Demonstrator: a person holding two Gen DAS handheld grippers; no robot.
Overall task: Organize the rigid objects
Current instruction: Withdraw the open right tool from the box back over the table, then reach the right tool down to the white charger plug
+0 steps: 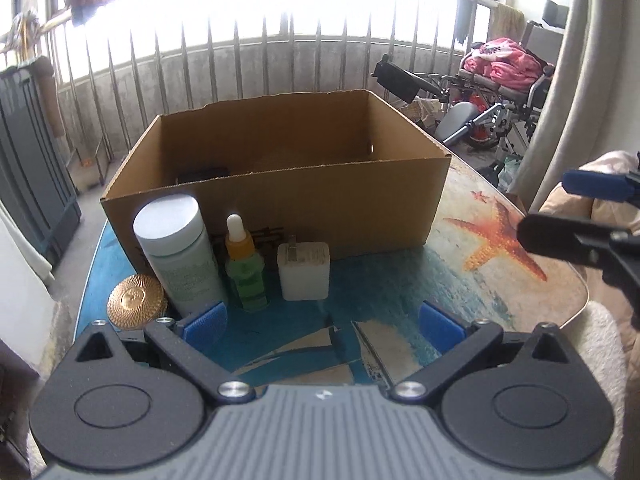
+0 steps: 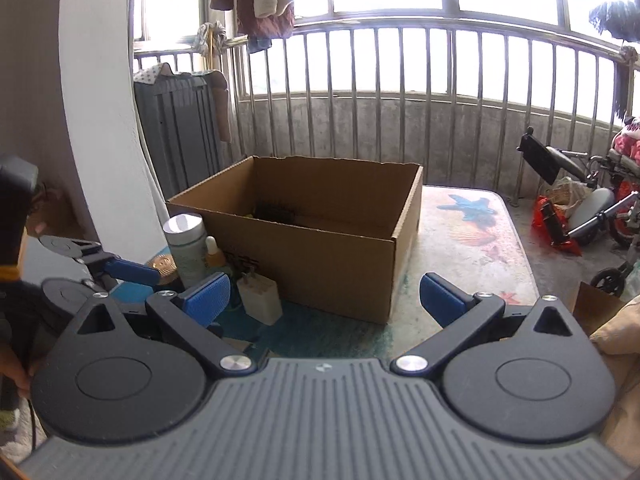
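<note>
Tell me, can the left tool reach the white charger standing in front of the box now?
Probably yes. The left tool is open and empty, and the white charger stands just ahead of it with bare table between; the dropper bottle beside it leaves little room.

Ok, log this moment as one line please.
left gripper: open, empty | right gripper: open, empty | jar, dropper bottle, charger, gold compact: outside box | dark item: in box

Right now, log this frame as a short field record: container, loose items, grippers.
container: open cardboard box on the table, a dark item inside
loose items: white bottle, dropper bottle, white charger, gold round disc, all in front of the box
left gripper: open, empty
right gripper: open, empty
</note>
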